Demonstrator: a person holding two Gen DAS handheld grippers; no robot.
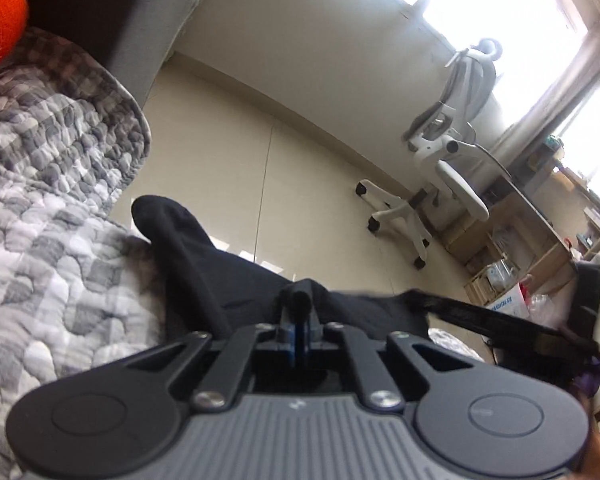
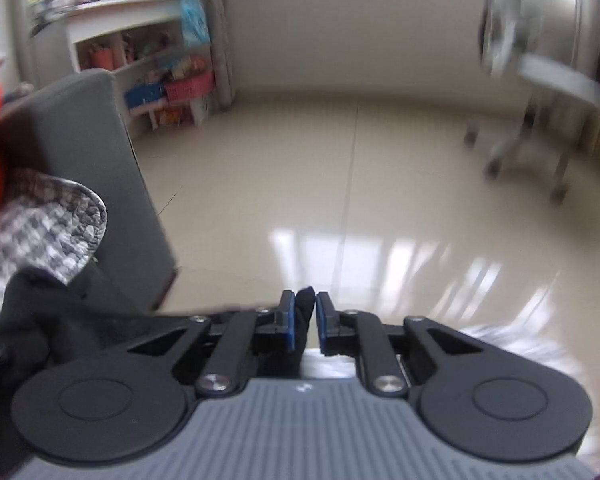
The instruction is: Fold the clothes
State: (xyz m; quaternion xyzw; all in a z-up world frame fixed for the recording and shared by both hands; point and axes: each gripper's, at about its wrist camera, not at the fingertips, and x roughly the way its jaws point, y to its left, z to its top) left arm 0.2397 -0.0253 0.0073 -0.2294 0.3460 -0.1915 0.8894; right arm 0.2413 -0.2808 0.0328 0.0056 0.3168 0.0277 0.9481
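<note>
Both tools grip one black garment (image 1: 228,280), which hangs lifted off the grey checked quilt (image 1: 52,184) at nine o'clock. The left hand-held gripper (image 1: 299,320) has its pads pinched together on a fold of it; the right hand-held gripper (image 2: 305,320) is clamped on an edge, with cloth showing between its blue pads. Folding well likely means keeping the held span taut and level. Beyond lie the glossy tiled floor (image 2: 380,200) and an office chair (image 1: 440,160) at two o'clock.

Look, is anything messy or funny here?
Nothing is spilled or broken. The black garment hangs half off the quilted checked blanket, pinched by the left gripper and the right gripper.
</note>
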